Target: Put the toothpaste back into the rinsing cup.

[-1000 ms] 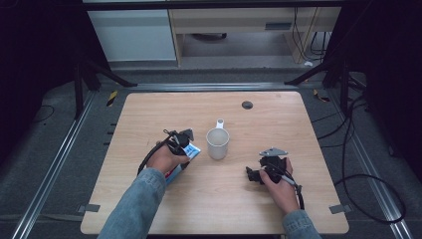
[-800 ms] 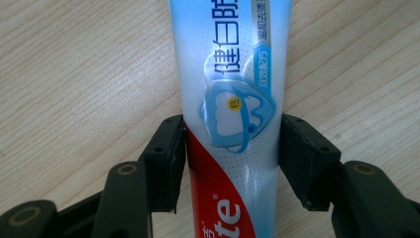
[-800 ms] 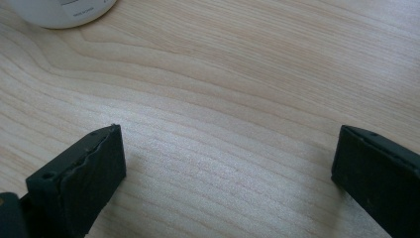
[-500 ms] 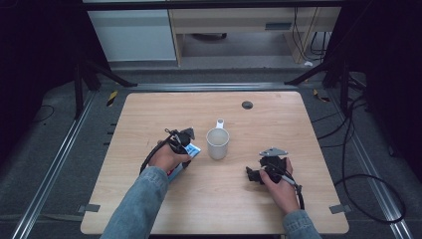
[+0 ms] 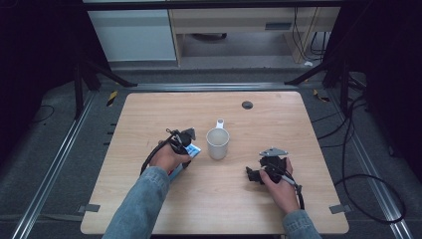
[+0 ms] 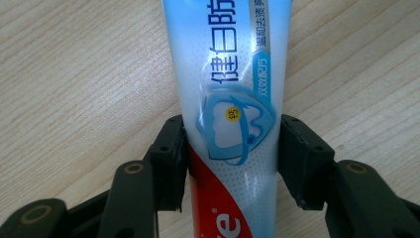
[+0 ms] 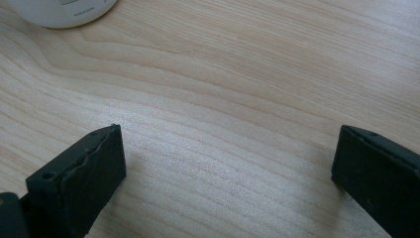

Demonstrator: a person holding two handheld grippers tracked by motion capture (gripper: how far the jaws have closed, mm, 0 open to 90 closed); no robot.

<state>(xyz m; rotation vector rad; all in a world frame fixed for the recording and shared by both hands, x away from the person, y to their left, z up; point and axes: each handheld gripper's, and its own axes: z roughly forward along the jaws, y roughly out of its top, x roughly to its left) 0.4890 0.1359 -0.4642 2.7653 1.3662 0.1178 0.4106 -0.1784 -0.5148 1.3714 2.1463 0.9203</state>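
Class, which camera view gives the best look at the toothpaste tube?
The left gripper view: the toothpaste tube runs up the frame, print readable, clamped between the left gripper jaws over the table. The high view shows a small blue-and-white bit beside the mug.

Toothpaste tube (image 6: 230,99) looked glossy smooth plastic; table (image 7: 237,99) was matt pale wood grain; mug (image 5: 217,143) smooth, matt white.
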